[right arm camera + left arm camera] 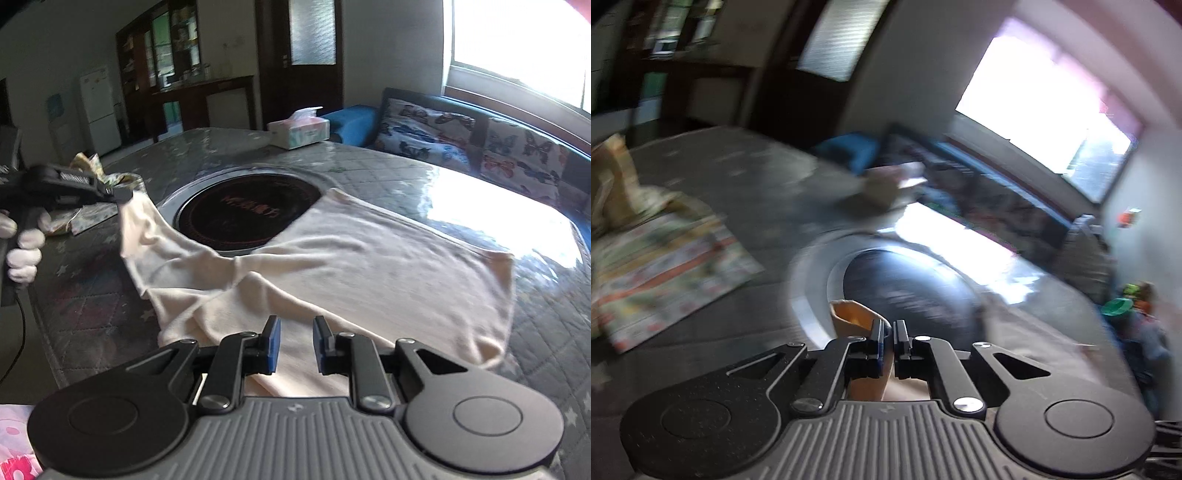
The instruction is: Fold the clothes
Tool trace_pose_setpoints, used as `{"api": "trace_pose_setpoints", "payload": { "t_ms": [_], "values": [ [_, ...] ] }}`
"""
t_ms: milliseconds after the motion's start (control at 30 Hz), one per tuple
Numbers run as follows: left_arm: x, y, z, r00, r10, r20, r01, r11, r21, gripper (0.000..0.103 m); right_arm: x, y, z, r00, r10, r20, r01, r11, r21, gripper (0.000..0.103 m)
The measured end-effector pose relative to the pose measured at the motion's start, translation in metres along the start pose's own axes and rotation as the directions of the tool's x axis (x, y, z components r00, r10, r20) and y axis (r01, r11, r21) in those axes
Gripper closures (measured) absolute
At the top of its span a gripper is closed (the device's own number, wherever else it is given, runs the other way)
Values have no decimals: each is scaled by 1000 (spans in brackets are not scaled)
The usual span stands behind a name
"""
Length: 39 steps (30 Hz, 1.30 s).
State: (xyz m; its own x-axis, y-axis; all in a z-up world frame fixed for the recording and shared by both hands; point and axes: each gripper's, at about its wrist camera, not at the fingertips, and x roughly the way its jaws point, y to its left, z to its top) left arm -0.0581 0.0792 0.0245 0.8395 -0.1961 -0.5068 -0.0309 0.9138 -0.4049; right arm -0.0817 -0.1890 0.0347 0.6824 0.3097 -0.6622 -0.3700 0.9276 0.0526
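1 cream garment (369, 254) lies spread on the quilted table (461, 177), partly over the round inset cooktop (243, 210) at the centre. The left gripper (123, 194) is clenched on 1 corner, lifted above the table's left edge. The right gripper (295, 343), jaws parted, hovers over the near hem. 1 tissue box (299, 129) stands at the far edge.

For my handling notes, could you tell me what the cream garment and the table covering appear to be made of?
The cream garment looks like soft matte knit, probably cotton: it creases and drapes limply where the left gripper lifts a corner. The table covering seems to be quilted grey fabric, diamond-stitched, under a glossy clear sheet, judging by the window glare.
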Motion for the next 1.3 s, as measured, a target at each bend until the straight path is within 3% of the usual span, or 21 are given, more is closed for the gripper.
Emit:
{"api": "trace_pose_setpoints", "payload": {
  "t_ms": [133,233,400,533,700,1033,1167,1233,1300],
  "values": [
    [-5,-52,6,990,-140,-18,141,988,66,98,-13,-14,-9,999,-27,27,26,999,41,85],
    [-8,-92,5,970,-239,-46,243,964,112,98,-24,-25,-17,998,-48,47,45,996,73,85],
    [-9,-156,-8,911,-394,-118,410,896,170,98,-39,-43,-33,994,-84,65,75,989,126,85],
    [-1,-198,-28,862,-471,-187,503,843,193,98,-49,-55,-47,992,-110,67,97,980,172,85],
    [22,-228,-54,812,-512,-280,566,808,165,98,-57,-66,-62,989,-138,60,123,969,216,85],
    [63,-242,-98,740,-520,-427,615,779,118,93,-59,-80,-71,984,-176,39,161,954,255,85],
    [61,-232,-100,734,-505,-454,620,770,147,87,-62,-85,-69,980,-196,31,181,949,256,85],
    [60,-220,-98,747,-484,-456,607,777,168,82,-63,-87,-67,978,-205,34,190,947,258,85],
    [61,-205,-94,779,-443,-443,567,800,197,79,-64,-86,-63,979,-198,40,182,949,258,85]
  ]
}}
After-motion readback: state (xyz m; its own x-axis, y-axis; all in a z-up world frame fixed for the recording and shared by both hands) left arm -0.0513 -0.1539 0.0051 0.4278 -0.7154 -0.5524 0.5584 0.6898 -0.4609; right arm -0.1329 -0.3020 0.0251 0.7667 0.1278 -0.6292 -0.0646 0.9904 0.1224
